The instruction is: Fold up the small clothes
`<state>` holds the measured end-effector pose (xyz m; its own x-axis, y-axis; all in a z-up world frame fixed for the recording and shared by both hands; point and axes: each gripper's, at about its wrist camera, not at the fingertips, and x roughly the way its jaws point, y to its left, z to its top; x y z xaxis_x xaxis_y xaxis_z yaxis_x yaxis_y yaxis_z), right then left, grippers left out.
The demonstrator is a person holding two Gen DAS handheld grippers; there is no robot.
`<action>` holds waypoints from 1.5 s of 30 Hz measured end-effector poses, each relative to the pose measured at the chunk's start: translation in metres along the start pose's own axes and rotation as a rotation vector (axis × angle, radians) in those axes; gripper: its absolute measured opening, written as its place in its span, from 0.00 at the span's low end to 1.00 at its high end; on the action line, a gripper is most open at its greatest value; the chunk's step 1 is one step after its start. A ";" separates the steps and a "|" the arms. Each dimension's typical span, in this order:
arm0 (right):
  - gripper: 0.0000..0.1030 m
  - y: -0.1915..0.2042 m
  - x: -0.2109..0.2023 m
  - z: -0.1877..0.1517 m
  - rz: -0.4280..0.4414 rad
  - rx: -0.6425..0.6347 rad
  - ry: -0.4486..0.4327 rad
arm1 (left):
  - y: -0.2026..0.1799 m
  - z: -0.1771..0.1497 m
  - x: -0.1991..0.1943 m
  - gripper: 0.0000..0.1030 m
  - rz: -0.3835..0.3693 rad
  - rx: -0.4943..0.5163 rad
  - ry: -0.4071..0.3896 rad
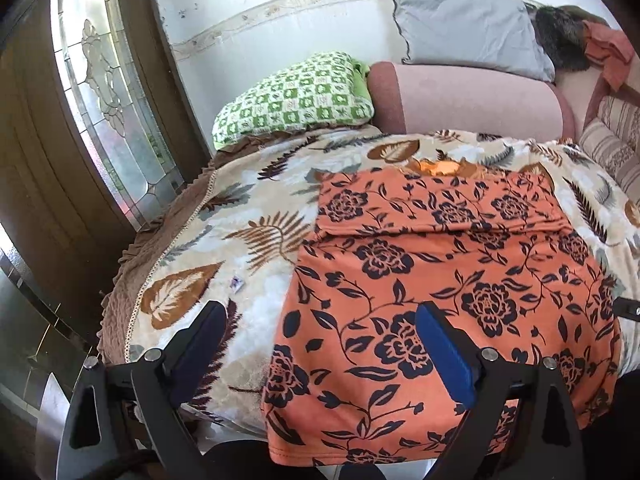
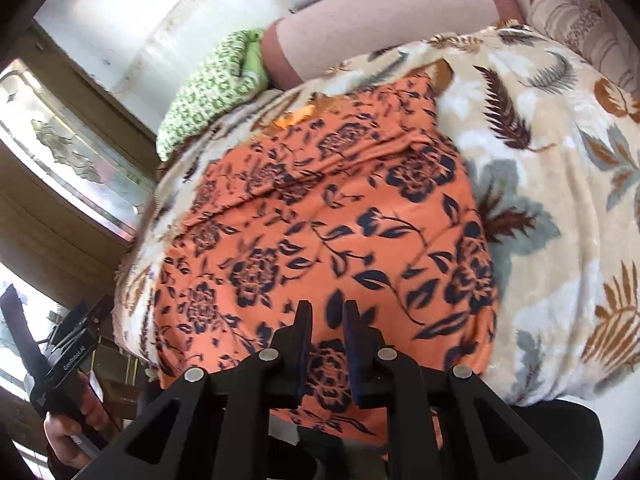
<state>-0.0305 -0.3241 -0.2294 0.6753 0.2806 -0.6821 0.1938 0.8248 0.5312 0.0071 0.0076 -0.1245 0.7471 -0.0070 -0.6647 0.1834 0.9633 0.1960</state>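
My left claw gapes wide, right claw nearly closed on nothing, over the orange floral garment just ahead: soft, limp; pinch near hem corners.

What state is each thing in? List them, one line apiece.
orange floral garment: spread flat on the blanket, far end folded over.
left gripper: wide open, holding nothing.
right gripper: narrow gap between its fingers, nothing clamped.
leaf-print blanket: spread over the bed.
green checked pillow: lying at the wall.
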 end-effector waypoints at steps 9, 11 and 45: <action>0.25 -0.002 0.005 -0.003 -0.020 0.009 -0.003 | 0.009 0.004 -0.002 0.93 0.027 -0.018 -0.008; 0.25 -0.005 0.004 -0.002 -0.020 0.021 -0.002 | 0.007 0.003 0.002 0.93 0.027 -0.012 0.006; 0.25 -0.044 -0.023 -0.009 -0.033 0.107 -0.058 | -0.097 0.012 -0.010 0.93 -0.146 0.154 0.020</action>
<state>-0.0611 -0.3627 -0.2419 0.7068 0.2225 -0.6715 0.2893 0.7752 0.5615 -0.0101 -0.0892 -0.1279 0.6928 -0.1369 -0.7081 0.3855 0.9001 0.2031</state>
